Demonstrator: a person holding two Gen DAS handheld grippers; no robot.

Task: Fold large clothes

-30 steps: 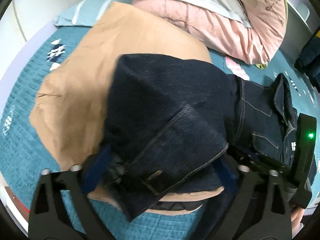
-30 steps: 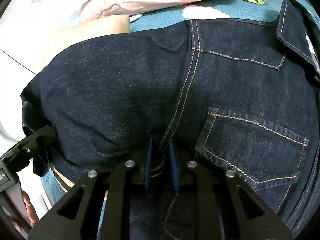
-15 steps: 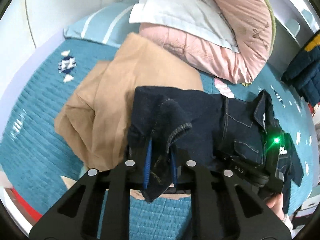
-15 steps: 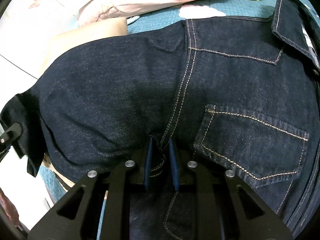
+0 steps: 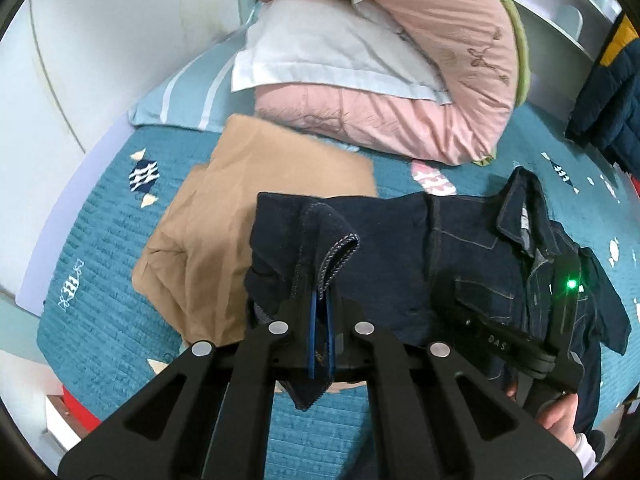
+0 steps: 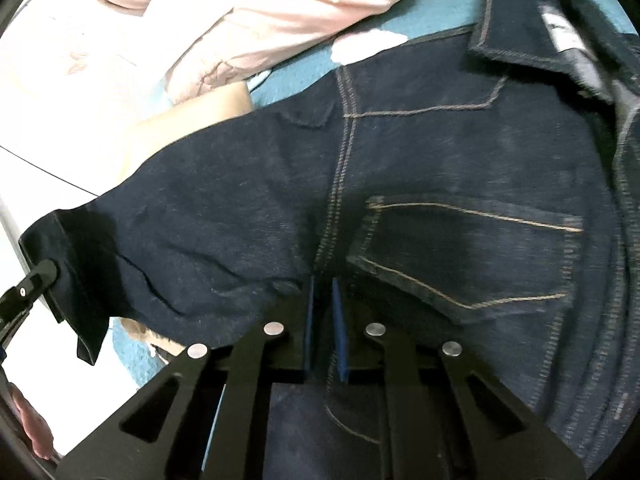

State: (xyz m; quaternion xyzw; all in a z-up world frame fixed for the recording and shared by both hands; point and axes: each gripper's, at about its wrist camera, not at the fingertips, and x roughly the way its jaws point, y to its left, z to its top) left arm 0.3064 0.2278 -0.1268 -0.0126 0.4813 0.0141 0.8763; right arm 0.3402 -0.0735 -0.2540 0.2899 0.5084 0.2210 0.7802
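My left gripper [image 5: 320,312] has just gone from wide open around the sleeve end to clenched on it: a second ago the cuff lay loose between spread jaws, and now the blue pads pinch a fold of dark denim, with the cuff's pale inner edge curling up above them. It has also come up off the bed [image 5: 100,280], so the view has pulled back and I see far more of the teal cover, the tan garment [image 5: 224,240] under the sleeve, and the pink duvet [image 5: 400,92] behind.

My right gripper [image 6: 322,320] holds the jacket [image 6: 440,168] near the seam beside the chest pocket, denim between its pads, and its jaws are closing a little tighter (a firmer bite, I take it). That view is smeared, so the hand is on the move, and the sleeve now stretches out to the left as a taut band ending at the other gripper.

The jacket lies front up across the bed, collar to the far right, its sleeve raised clear of the tan garment.

So I judge the pick is done on both sides and the fold proper can begin: the sleeve should be carried across the chest. The thin pinch on the cuff could slip if I pull too hard.
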